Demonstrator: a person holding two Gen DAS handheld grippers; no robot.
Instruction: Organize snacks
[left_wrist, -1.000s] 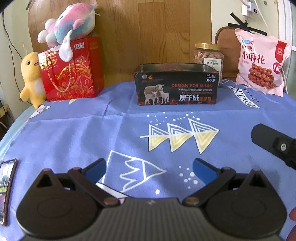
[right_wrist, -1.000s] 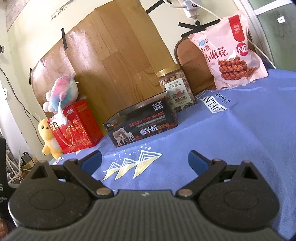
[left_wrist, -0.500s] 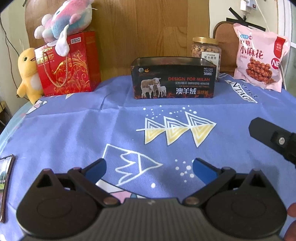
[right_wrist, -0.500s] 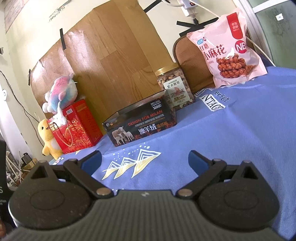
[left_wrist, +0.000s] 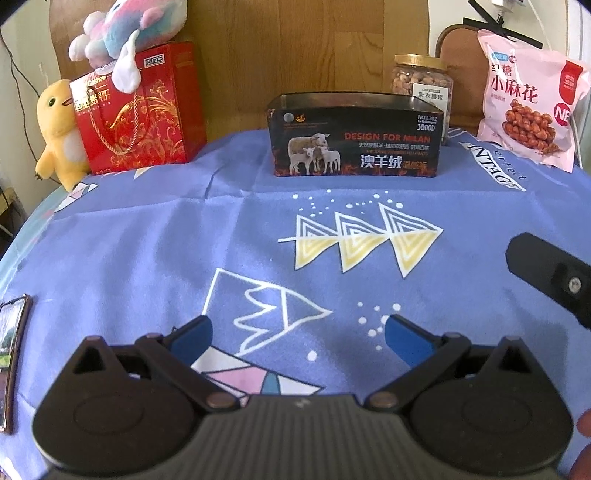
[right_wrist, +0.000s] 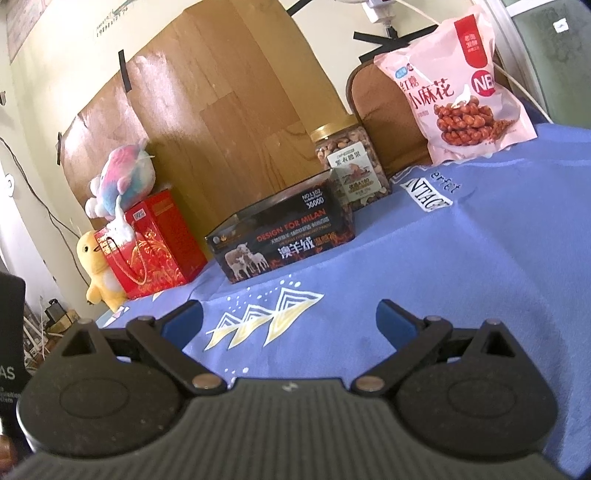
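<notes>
A blue patterned cloth (left_wrist: 147, 240) covers the counter, which backs onto a wood-grain panel (left_wrist: 295, 48) leaning against a pale wall. The left tool (left_wrist: 297, 338) hovers low over the cloth with its blue-padded fingers spread wide and nothing between them; the right tool (right_wrist: 288, 325) is likewise spread and empty, tilted and aimed toward the far edge. Neither touches a snack, so I judge this an approach, with the spread fingers ready to take a wide package. Taking the open black box (left_wrist: 356, 134) printed with sheep as the landmark: it stands upright, well beyond both tools at the back of the cloth, its top open, probably the bin the snacks are meant to go in. Just behind its right corner stands a gold-lidded jar of nuts (left_wrist: 421, 83). Further right of the box, a pink snack bag (left_wrist: 528, 99) leans upright against a brown chair back (left_wrist: 458, 55), label facing out, easy to pinch at an edge. Left of the box sits a red gift bag (left_wrist: 136, 110) with a pastel plush (left_wrist: 125, 33) resting on top and a yellow duck plush (left_wrist: 61, 133) just beside it. Whether the box already holds anything cannot be seen from here.
</notes>
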